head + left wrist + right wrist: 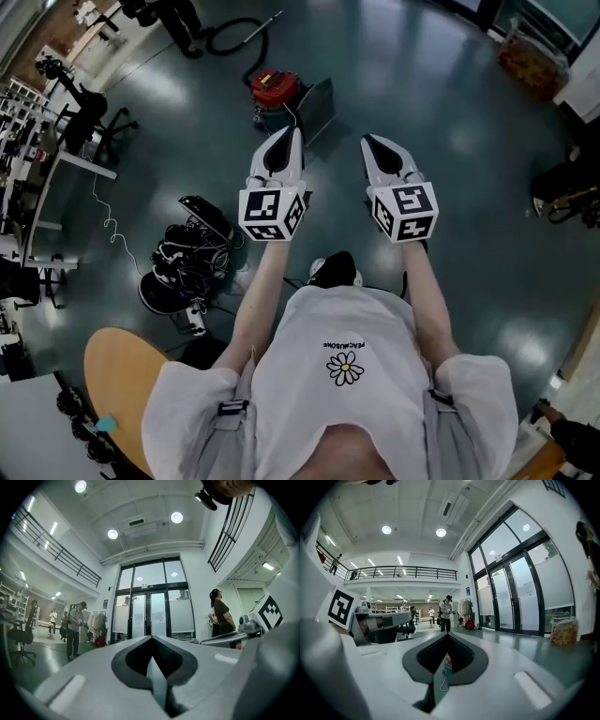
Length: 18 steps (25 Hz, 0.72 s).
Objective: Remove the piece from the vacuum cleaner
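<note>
The red vacuum cleaner [274, 91] stands on the dark floor ahead of me, its black hose [239, 37] curling away behind it. Both grippers are held up in the air well short of it, and neither touches it. My left gripper [292, 131] points at the vacuum with its jaws closed together and nothing between them; in the left gripper view the left gripper [151, 639] shows only a thin seam. My right gripper [368, 141] is level with it, also shut and empty. Through the narrow slit of the right gripper [448, 637] a sliver of the vacuum cleaner [447, 661] shows.
A dark flat panel [323, 108] leans beside the vacuum. A heap of black cables and gear [192, 253] lies on the floor at left. A round orange table [122, 384] is near my left side. Desks and an office chair [89, 108] line the left. People stand far off by the glass doors.
</note>
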Each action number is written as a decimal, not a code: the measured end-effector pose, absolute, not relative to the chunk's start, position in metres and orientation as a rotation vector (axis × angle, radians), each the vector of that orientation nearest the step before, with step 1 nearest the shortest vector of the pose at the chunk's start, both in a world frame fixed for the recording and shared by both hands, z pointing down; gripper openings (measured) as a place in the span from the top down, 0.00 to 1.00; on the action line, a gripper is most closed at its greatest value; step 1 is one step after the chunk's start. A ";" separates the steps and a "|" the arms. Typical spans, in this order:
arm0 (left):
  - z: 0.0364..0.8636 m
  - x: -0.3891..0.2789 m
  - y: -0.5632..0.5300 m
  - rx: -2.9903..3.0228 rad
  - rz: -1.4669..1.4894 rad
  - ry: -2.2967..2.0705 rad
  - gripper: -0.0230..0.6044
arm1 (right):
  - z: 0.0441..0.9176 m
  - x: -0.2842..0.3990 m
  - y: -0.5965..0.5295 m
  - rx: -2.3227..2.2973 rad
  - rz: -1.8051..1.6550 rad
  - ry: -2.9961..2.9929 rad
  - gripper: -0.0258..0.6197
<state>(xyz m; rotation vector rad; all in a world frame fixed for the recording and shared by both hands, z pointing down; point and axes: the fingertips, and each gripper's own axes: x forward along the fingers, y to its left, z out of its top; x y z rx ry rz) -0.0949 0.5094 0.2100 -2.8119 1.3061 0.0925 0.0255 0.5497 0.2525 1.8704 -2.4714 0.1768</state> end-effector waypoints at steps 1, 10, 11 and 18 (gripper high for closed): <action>0.211 -0.093 0.508 -2.816 0.091 1.307 0.96 | 0.253 0.029 0.549 1.870 0.181 -2.469 0.92; 0.237 -0.091 0.468 -2.841 0.052 1.348 0.96 | 0.282 0.031 0.507 1.797 0.245 -2.470 0.92; 0.241 -0.093 0.457 -2.844 0.054 1.365 0.96 | 0.285 0.030 0.499 1.785 0.242 -2.469 0.92; 0.261 -0.088 0.379 -2.850 0.040 1.405 0.96 | 0.302 0.044 0.425 1.726 0.247 -2.449 0.92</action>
